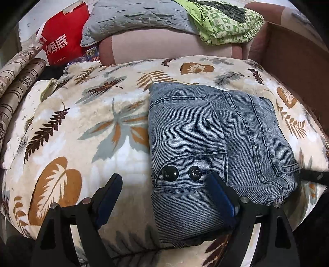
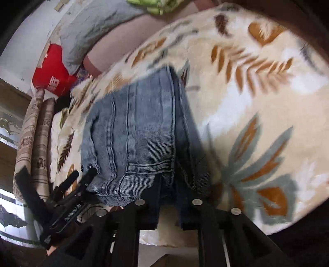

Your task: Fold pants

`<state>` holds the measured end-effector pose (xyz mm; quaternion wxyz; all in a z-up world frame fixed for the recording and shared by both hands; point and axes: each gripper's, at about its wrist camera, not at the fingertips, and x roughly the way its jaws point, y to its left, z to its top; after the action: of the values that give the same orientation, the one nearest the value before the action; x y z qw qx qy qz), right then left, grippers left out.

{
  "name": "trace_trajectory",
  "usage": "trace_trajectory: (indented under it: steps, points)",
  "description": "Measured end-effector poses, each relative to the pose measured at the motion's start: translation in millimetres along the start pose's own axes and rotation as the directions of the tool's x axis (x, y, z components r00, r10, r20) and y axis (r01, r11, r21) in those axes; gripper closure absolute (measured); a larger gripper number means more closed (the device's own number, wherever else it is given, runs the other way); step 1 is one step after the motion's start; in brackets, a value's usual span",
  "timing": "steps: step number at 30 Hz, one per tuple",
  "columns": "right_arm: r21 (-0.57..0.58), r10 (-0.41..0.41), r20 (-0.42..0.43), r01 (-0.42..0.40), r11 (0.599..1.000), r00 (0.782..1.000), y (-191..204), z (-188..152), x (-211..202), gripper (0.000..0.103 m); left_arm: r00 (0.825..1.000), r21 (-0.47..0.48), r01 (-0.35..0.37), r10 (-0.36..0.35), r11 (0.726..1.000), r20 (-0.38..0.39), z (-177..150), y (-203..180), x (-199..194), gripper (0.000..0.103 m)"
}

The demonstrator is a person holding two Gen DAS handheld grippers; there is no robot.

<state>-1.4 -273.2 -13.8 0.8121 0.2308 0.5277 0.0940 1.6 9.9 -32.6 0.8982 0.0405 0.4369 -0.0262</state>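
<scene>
The left gripper (image 1: 164,184) is being held wide open, nothing clamped: its right pad is lying against the folded pants (image 1: 205,139) near two black buttons (image 1: 181,173), while its left pad is hanging over the leaf-print blanket (image 1: 82,115).

In the right wrist view, the right gripper (image 2: 168,207) is being kept nearly closed, its jaws narrow on the near hem of the pants (image 2: 135,131).

The pants are being shown folded into a thick bundle at the middle of the blanket. Bare blanket is being left open from 7 to 11 o'clock of the bundle in the left wrist view; a cardboard box wall (image 1: 298,61) is seen at 2 o'clock, and a grey pillow (image 1: 133,18) at 12.
</scene>
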Motion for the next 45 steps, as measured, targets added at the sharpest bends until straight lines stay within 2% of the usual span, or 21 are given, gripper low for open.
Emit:
trace_trajectory:
  steps: [2,4,7,9,10,11,12,13,18,42,45]
  points:
    - [-0.021,-0.004,0.064,0.005,1.000,0.998,7.9,4.8,-24.5,0.084,1.000,0.001,-0.003,0.003,1.000,0.004,-0.4,-0.4,-0.8,0.017]
    - [-0.061,0.060,0.120,-0.053,0.997,0.991,28.1,12.0,-46.0,0.084,1.000,0.005,-0.008,0.008,1.000,0.008,-1.5,-1.8,-1.1,0.017]
    - [-0.084,0.149,0.093,-0.141,0.986,0.984,45.7,21.6,-35.6,0.083,1.000,-0.001,-0.007,0.007,1.000,0.006,-2.4,-1.9,-1.3,0.017]
    - [-0.080,0.130,0.029,-0.127,0.989,0.991,39.0,20.5,-5.3,0.083,1.000,-0.009,-0.004,0.004,1.000,0.005,-2.7,-1.5,-0.6,0.017]
    - [-0.074,0.090,-0.004,-0.090,0.993,0.996,36.7,14.2,12.5,0.082,1.000,-0.009,0.000,0.000,1.000,-0.001,-2.3,-1.4,-0.3,0.017]
    - [-0.059,0.043,-0.094,-0.049,0.997,0.995,21.6,4.0,43.0,0.081,1.000,-0.006,0.001,-0.001,1.000,-0.011,-2.2,-2.2,1.1,0.017]
    - [-0.058,0.090,-0.040,-0.092,0.994,0.995,13.2,-2.2,40.4,0.085,1.000,-0.007,0.003,-0.003,1.000,-0.004,-2.0,-0.9,-0.4,0.017]
    - [-0.052,0.103,-0.041,-0.105,0.993,0.994,10.9,-2.9,36.6,0.085,1.000,-0.009,0.004,-0.004,1.000,-0.007,-1.9,-0.7,-0.5,0.017]
    - [-0.098,0.053,-0.066,-0.060,0.993,0.996,16.4,-1.5,34.2,0.085,1.000,-0.023,0.014,-0.015,1.000,-0.012,-1.4,1.2,-0.3,0.017]
    - [-0.088,0.079,-0.061,-0.084,0.993,0.995,13.2,-3.1,34.3,0.085,0.999,-0.037,0.026,-0.027,0.999,-0.018,-1.0,2.7,0.3,0.017]
    - [-0.094,0.076,-0.068,-0.082,0.992,0.995,13.4,-2.5,33.4,0.085,0.998,-0.061,0.056,-0.057,0.997,-0.027,3.3,7.7,-5.7,0.017]
